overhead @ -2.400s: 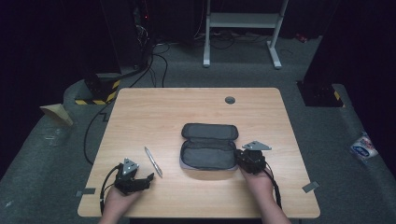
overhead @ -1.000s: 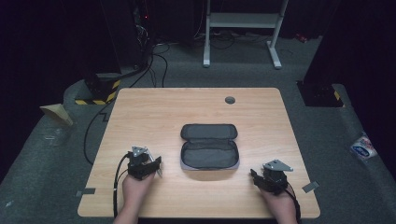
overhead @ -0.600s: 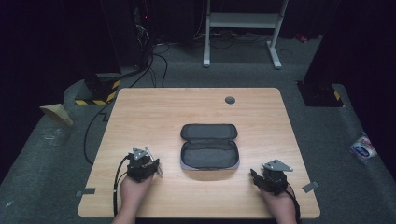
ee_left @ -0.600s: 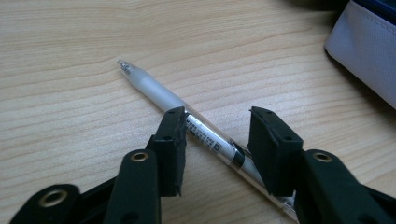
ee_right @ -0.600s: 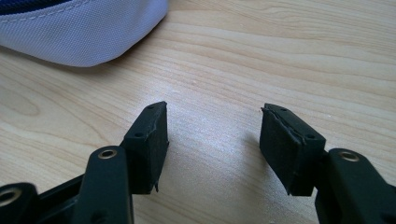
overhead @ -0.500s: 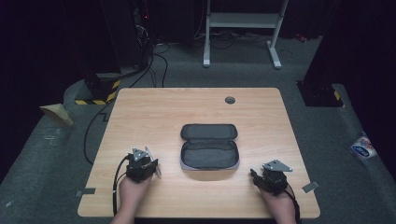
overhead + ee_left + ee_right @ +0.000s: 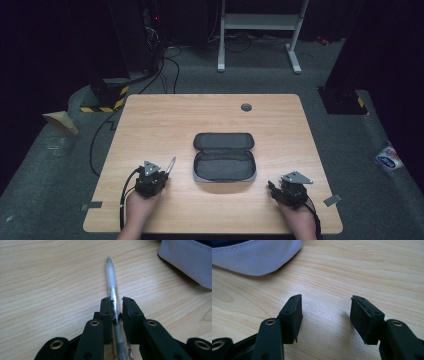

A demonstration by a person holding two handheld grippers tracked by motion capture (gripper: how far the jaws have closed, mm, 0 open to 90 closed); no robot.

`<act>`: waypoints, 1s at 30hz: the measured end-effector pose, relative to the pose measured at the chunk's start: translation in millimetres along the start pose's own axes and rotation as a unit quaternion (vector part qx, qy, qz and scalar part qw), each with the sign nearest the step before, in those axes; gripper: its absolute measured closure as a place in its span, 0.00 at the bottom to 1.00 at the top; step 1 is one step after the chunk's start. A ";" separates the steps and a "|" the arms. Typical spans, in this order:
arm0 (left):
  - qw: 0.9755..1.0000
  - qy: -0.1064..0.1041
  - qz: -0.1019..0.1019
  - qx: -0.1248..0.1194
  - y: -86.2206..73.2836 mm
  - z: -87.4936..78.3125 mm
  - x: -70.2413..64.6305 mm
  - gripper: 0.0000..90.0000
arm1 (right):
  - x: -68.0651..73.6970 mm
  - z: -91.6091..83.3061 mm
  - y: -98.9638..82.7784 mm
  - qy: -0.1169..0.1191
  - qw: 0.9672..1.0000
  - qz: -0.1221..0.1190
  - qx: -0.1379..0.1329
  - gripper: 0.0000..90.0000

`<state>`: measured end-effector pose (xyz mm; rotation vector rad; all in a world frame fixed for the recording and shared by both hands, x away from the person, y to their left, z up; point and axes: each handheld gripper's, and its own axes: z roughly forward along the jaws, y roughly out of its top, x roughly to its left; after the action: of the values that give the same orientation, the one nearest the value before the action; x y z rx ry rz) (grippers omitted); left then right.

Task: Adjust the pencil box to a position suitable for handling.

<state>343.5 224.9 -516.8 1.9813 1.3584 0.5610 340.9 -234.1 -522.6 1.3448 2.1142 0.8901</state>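
Note:
A clear, frosted pen [image 7: 111,277] lies on the wooden table [image 7: 165,125], its tip pointing away from me. My left gripper [image 7: 116,305] has just been closing and is now shut on the pen's barrel, both pads pressing on it. From above, the left gripper [image 7: 160,176] sits at the front left with the pen [image 7: 171,164] sticking out beyond it. An open dark pencil case [image 7: 224,165] with a grey outer shell lies in the middle. My right gripper [image 7: 325,312] stands open over bare wood, nothing between its pads, at the front right [image 7: 274,187].
A corner of the grey case [image 7: 187,260] lies just right of the pen. The case's edge [image 7: 257,260] is ahead and left of the right gripper. A round grommet [image 7: 246,107] sits near the table's far edge. Cables and a white stand are on the floor beyond.
The left gripper has come up from the front left corner onto the pen, which lay free before. The right gripper has drawn back from the case's right edge to the front right.

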 end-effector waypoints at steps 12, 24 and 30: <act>0.999 -0.020 0.050 -0.001 -5.7 -5.1 -3.4 0.83 | -1.0 0.3 0.1 0.003 1.000 0.001 0.000 0.48; 0.999 -0.022 0.043 -0.007 -6.3 0.6 -3.6 0.80 | -1.0 0.3 0.1 0.003 1.000 -0.001 -0.001 0.48; 0.999 -0.029 0.029 -0.015 -8.2 0.6 1.2 0.87 | -1.0 0.4 0.1 0.003 1.000 0.000 -0.001 0.48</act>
<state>339.1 227.8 -523.1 2.0034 1.2541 0.5417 341.6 -234.8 -522.7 1.3420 2.1189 0.8965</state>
